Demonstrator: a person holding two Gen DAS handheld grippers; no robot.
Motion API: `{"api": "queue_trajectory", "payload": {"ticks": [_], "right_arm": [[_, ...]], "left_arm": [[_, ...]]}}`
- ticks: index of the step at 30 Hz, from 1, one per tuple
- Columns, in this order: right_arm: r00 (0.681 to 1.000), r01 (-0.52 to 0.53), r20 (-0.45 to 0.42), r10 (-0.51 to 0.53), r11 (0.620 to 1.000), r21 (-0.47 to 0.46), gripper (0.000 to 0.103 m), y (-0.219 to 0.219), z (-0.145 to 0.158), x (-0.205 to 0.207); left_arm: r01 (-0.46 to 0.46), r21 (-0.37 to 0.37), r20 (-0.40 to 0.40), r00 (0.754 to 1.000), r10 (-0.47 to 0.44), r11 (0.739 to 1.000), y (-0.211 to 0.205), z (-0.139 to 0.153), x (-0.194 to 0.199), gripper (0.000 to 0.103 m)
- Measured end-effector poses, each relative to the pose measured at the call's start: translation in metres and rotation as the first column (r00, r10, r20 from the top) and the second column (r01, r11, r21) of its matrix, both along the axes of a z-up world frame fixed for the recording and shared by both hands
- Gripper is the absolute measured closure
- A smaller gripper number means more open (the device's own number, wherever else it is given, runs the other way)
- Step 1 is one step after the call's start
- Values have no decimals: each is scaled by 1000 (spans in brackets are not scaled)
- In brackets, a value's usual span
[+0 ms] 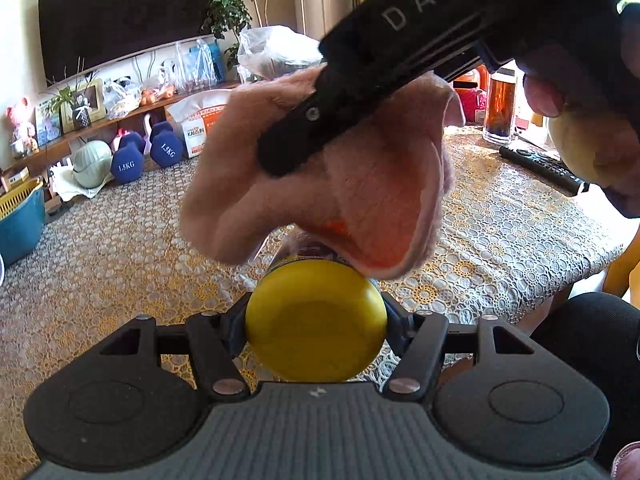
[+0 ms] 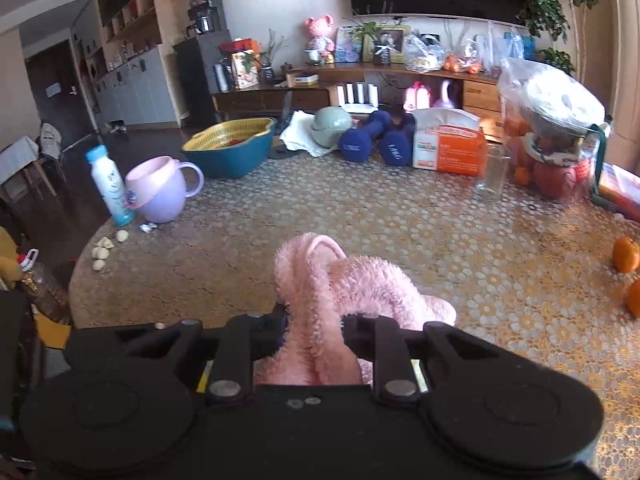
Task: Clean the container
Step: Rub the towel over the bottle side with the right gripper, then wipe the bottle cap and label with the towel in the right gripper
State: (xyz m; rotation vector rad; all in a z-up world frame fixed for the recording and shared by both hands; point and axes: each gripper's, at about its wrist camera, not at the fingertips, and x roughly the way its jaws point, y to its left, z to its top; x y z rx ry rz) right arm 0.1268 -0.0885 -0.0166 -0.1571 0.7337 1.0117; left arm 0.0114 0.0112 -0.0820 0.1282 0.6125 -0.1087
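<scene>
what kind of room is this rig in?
Most likely a home living room: a big TV over a low cabinet, dumbbells and a houseplant around a lace-covered table.

— Where's your left gripper (image 1: 316,320)?

— Low at six o'clock in its own camera, jaws closed against the two sides of the yellow lid (image 1: 316,320).

— And your right gripper (image 2: 314,330)?

— Pinched on the pink cloth (image 2: 316,280). From the left camera you see it slanting down from one o'clock toward the centre, cloth bunched under its tip, your hand (image 1: 580,120) on its handle at two o'clock.
</scene>
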Motion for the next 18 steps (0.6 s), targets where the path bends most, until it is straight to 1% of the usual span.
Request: {"api": "queue_trajectory", "payload": {"ticks": [2,4,5,8,11,14,16,18], "right_arm": [[998,-51,-35,51,998,21,81,6,0,-4],[998,-65,-19,65,998,-12,81,11,-3,-6],[998,-57,-8,57,998,-32,81,11,-6,-6],[1000,-2,-20,1,999,-47,81,3,-14,4],[998,50,-38,-52,997,-57,81,-9,-25,15],[992,106,-60,-110,992,-68,81,-22,-36,25],[989,120,-73,-126,990,-74,81,-29,-41,27],[991,122,-48,-127,988,-98,81,-32,-42,24]], "left_arm": [[14,23,11,1000,-14,1000,-2,3,1,39],[32,48,10,999,-33,998,-4,5,3,39],[39,56,7,999,-40,998,-4,5,4,39],[56,69,4,998,-56,996,-6,6,6,39],[49,41,-12,999,-49,998,-4,6,9,39],[29,-20,-44,999,-30,999,5,6,12,39],[16,-61,-67,998,-20,998,11,4,11,39],[7,-76,-85,996,-14,997,13,0,7,39]]}}
